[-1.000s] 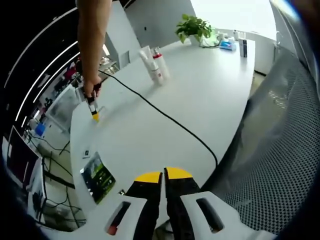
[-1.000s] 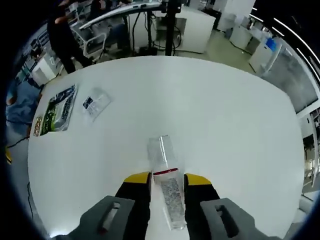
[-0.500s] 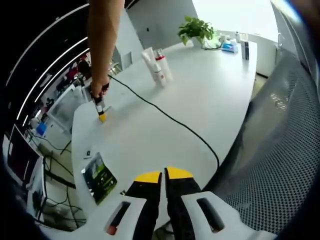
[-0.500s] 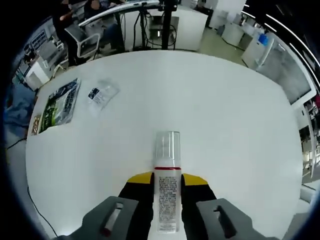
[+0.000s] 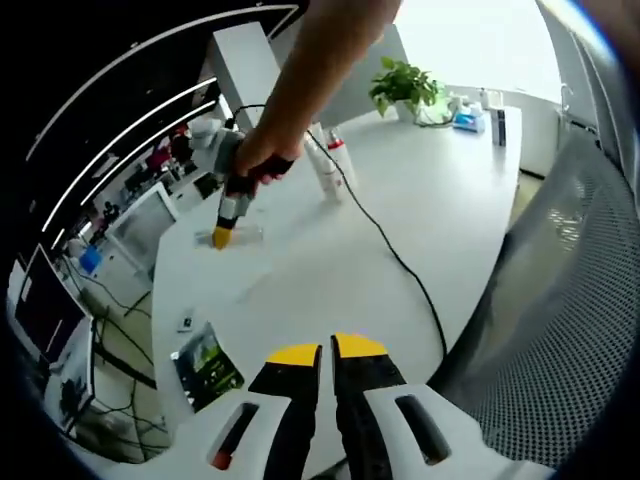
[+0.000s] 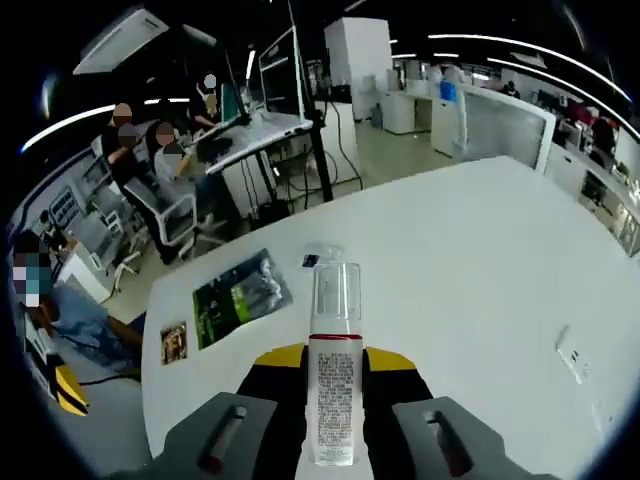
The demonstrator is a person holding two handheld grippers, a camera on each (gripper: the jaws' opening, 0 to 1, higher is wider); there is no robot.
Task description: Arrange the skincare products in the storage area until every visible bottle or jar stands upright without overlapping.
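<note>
No wording can be read: the bottle (image 6: 334, 392) carries a block of small print on its label, too fine to make out.

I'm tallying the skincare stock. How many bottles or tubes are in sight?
3: a clear-capped bottle held in the right gripper, and a white tube beside a red-capped bottle mid-table. Small far-end items are unclear.

This is an open-plan office. In the right gripper view, people sit on office chairs (image 6: 168, 215) at a desk with monitors (image 6: 277, 72) beyond the far edge of a large white table (image 6: 480, 260), under long ceiling light strips (image 6: 500, 68). In the left gripper view, a potted plant (image 5: 403, 84) stands at the table's far end and a mesh chair back (image 5: 560, 300) is near on the right.
</note>
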